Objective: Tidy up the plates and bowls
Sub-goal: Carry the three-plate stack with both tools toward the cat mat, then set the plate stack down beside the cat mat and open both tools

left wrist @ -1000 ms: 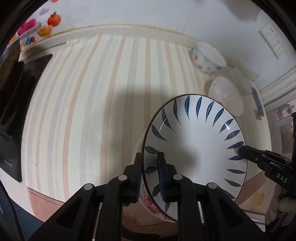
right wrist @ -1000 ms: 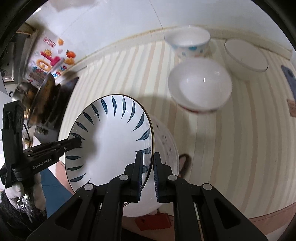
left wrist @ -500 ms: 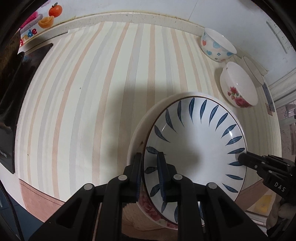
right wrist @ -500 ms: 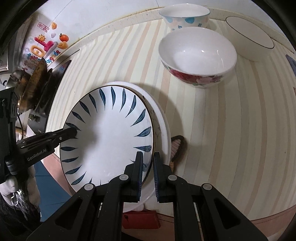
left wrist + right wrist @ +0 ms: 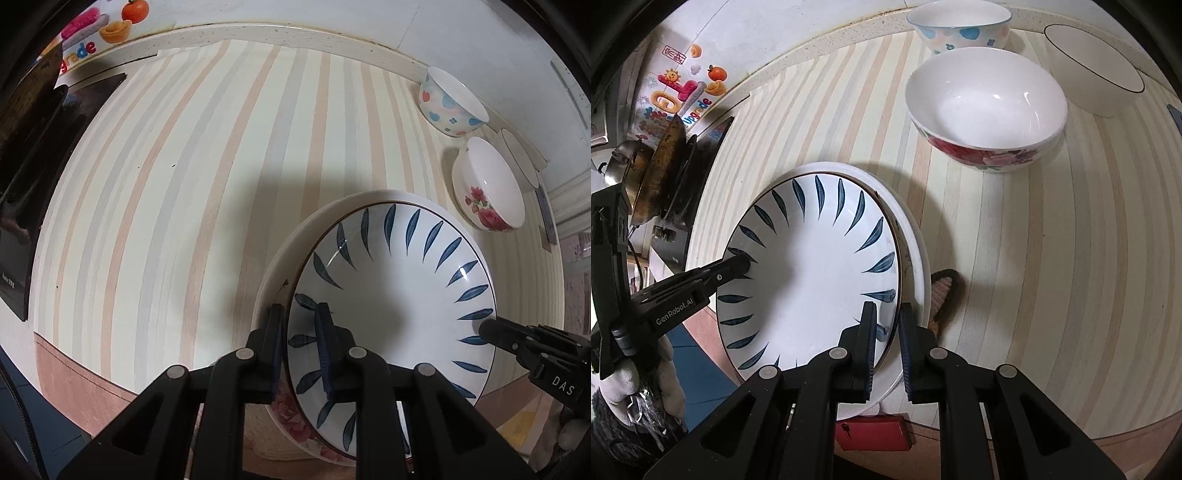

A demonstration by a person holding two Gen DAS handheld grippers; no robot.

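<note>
I am holding the blue-leaf plate [image 5: 391,306] by opposite edges, the left gripper [image 5: 301,347] clamping its near-left rim and the right gripper [image 5: 886,341] clamping the near-right rim, so that it stays level over the larger floral-rimmed plate [image 5: 916,251] at the near edge of the striped counter [image 5: 192,192]. I judge it is seating into that plate to build a stack. Far right, the rose bowl [image 5: 986,110], the spotted bowl [image 5: 960,26] and a plain white bowl [image 5: 1097,70] are waiting together, well apart from the stack.

Striped counter [image 5: 177,192], cooktop [image 5: 33,177], red box [image 5: 875,432].
</note>
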